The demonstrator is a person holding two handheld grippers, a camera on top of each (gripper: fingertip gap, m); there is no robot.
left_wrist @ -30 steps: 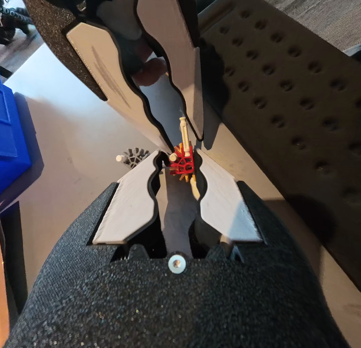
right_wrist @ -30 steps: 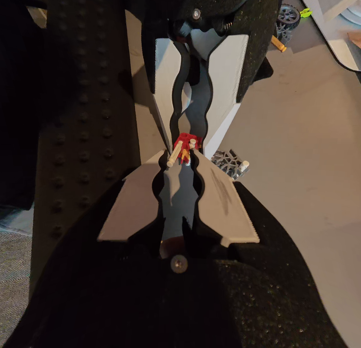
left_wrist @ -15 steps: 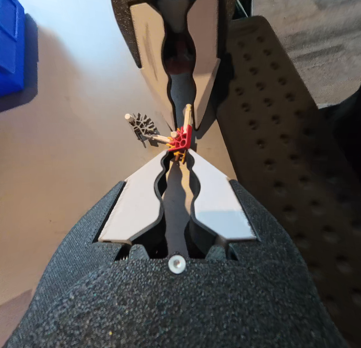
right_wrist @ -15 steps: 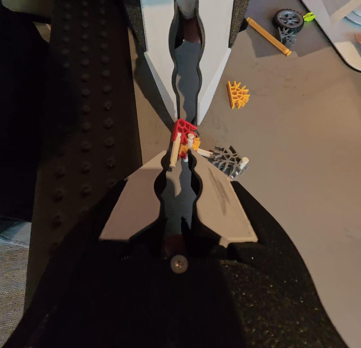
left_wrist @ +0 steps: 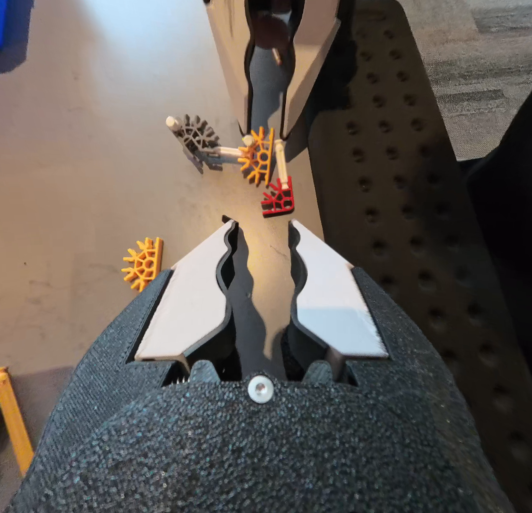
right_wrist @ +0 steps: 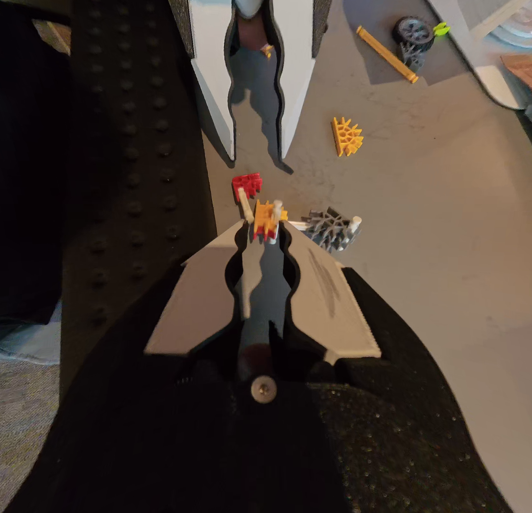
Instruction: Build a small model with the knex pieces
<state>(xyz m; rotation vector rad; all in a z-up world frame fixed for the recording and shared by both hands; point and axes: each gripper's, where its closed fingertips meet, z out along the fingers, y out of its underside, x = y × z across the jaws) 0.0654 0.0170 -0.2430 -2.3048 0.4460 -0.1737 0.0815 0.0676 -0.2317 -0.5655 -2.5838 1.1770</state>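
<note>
left tongs point(left_wrist: 262, 228): open, empty, jaws well apart; hovering over bare desk point(left_wrist: 72, 153), tips just short of red corner-shaped plastic connector point(left_wrist: 279, 199). Seen from right wrist view point(right_wrist: 257, 159): same gap, nothing between.
right tongs point(right_wrist: 263, 228): closed on orange half-round plastic connector point(right_wrist: 266, 214), pinched at the very tips. In left wrist view point(left_wrist: 263, 133): tips clamped on the connector's far edge point(left_wrist: 259, 157).
assembly: orange half-round plastic connector at centre, low over the desk; contact with the desk not clear. Short cream plastic rod point(left_wrist: 280, 165) running from beside its straight edge to the red connector point(right_wrist: 247, 183). White plastic rod point(left_wrist: 227, 152) linking its other side to grey spoked plastic connector point(left_wrist: 197, 137), which has a white peg on its outer side.
grey connector, right view point(right_wrist: 328, 229): just right of the right tongs' tip, on the desk.
loose orange half-round connector point(left_wrist: 144, 264): flat on the desk, apart from the assembly, just beside the left tongs' body point(right_wrist: 347, 137).
far desk: long orange plastic rod point(right_wrist: 385, 54) next to black toy wheel point(right_wrist: 413, 34) and small lime-green piece point(right_wrist: 442, 28).
edge: black perforated panel point(left_wrist: 403, 182) along the desk beside the assembly point(right_wrist: 129, 124).
corner: blue plastic box point(left_wrist: 11, 23), partly cropped.
</note>
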